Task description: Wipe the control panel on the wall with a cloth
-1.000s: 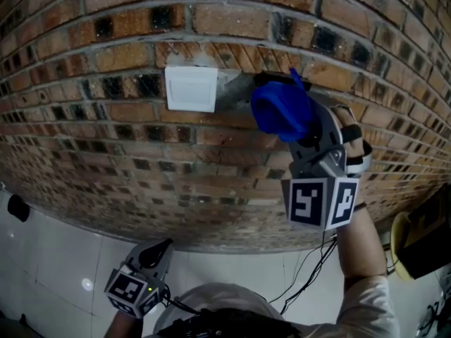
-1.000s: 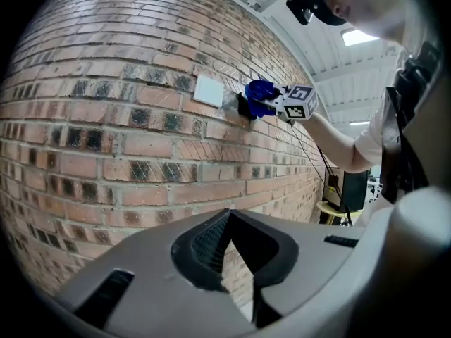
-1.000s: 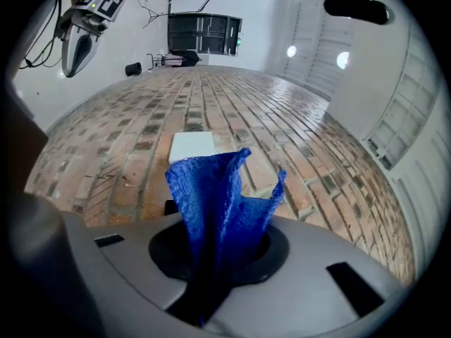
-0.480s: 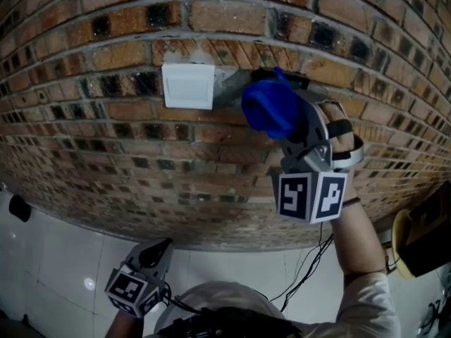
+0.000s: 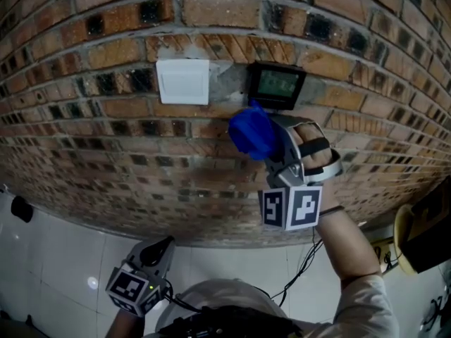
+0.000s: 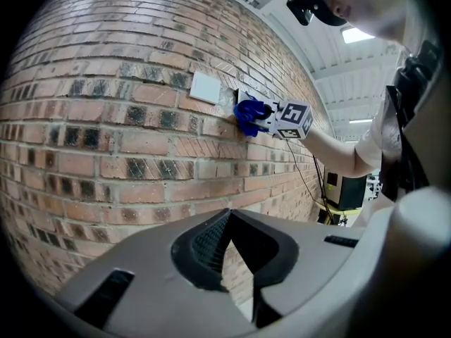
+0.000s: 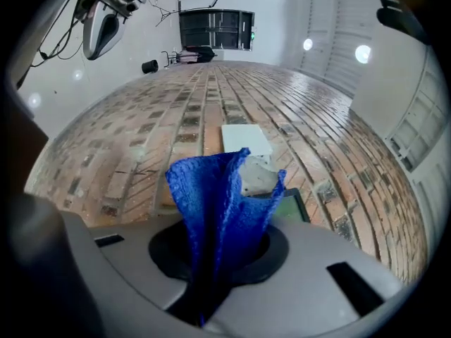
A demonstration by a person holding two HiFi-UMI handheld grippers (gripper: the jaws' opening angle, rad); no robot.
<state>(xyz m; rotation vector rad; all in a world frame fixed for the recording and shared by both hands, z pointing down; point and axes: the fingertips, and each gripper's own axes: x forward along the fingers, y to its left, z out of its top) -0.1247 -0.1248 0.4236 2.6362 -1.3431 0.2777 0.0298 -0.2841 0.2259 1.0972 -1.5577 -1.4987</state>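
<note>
A small dark control panel (image 5: 276,84) with a greenish screen is set in the brick wall, right of a white switch plate (image 5: 182,81). My right gripper (image 5: 262,145) is shut on a bunched blue cloth (image 5: 249,131), held just below and left of the panel and off its screen. In the right gripper view the cloth (image 7: 218,199) rises from the shut jaws and hides most of the panel (image 7: 290,206); the white plate (image 7: 245,139) shows beyond. My left gripper (image 5: 159,249) hangs low near the floor, shut and holding nothing. From the left gripper view, the cloth (image 6: 246,115) is against the wall.
The brick wall (image 5: 106,139) fills the view and meets a white tiled floor (image 5: 56,259). Cables (image 5: 310,259) hang under my right arm. A yellow and black object (image 5: 421,234) stands at the right edge. A small dark thing (image 5: 20,208) lies at the left.
My right gripper has moved down and to the left with the cloth. It has come off the control panel, whose screen now shows. The left gripper has stayed put.
</note>
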